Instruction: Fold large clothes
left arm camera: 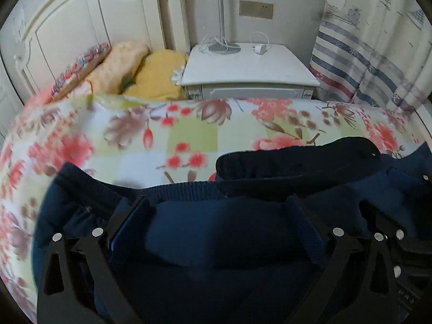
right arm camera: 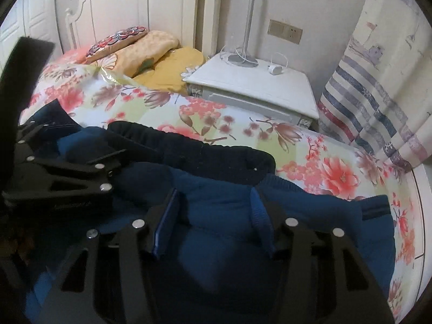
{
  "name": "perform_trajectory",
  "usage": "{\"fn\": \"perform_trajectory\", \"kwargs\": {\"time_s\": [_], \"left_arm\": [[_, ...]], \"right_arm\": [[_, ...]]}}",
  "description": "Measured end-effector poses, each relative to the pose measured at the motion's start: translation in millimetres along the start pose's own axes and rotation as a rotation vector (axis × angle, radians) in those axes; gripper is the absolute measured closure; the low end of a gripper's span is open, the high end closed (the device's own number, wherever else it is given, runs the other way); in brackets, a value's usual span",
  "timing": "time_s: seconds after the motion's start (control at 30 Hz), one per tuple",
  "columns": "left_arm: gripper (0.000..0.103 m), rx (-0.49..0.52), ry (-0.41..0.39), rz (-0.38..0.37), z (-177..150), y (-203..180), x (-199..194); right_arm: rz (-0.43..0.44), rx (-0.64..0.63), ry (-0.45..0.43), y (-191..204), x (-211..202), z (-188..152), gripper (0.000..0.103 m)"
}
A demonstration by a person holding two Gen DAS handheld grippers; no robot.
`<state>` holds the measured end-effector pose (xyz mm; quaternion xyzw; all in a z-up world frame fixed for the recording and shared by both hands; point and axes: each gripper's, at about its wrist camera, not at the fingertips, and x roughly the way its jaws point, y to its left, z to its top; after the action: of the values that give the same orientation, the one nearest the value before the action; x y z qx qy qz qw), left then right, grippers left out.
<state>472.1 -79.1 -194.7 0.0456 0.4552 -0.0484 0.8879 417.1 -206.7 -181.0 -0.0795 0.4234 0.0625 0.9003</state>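
Navy garment (left arm camera: 221, 232) lies bunched on the near part of the bed's floral sheet (left arm camera: 167, 135), its darker ribbed band (right arm camera: 189, 148) curving along the far edge. The left claw (left arm camera: 218, 229) stands spread with navy cloth heaped between its fingers; the right claw (right arm camera: 213, 216) is likewise spread over the same fabric, neither pinching it. In the right wrist view the left claw sits near left, just beside the right one. Far off, yellow pillows (right arm camera: 172, 64) rest by the headboard (right arm camera: 151, 13), a white nightstand (right arm camera: 256, 86) to their right.
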Motion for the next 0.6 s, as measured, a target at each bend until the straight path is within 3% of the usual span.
{"fn": "perform_trajectory", "kwargs": {"time_s": [0.17,0.4,0.47,0.53,0.6], "left_arm": [[0.004,0.033,-0.034,0.057,-7,-8,1],[0.004,0.023,-0.044,0.043,-7,-6,1],[0.004,0.019,-0.047,0.036,-8,-4,0],[0.004,0.013,-0.05,0.027,-8,-3,-2],[0.004,0.006,-0.05,0.022,-9,-2,-2]], "right_arm": [[-0.038,-0.029,-0.018,8,3,-5,0.046],[-0.053,-0.034,-0.034,10,2,-7,0.046],[-0.003,-0.02,-0.02,5,-1,-6,0.041],[0.046,0.041,-0.01,-15,-11,-3,0.045],[-0.061,0.115,-0.06,-44,-29,-3,0.044]]}}
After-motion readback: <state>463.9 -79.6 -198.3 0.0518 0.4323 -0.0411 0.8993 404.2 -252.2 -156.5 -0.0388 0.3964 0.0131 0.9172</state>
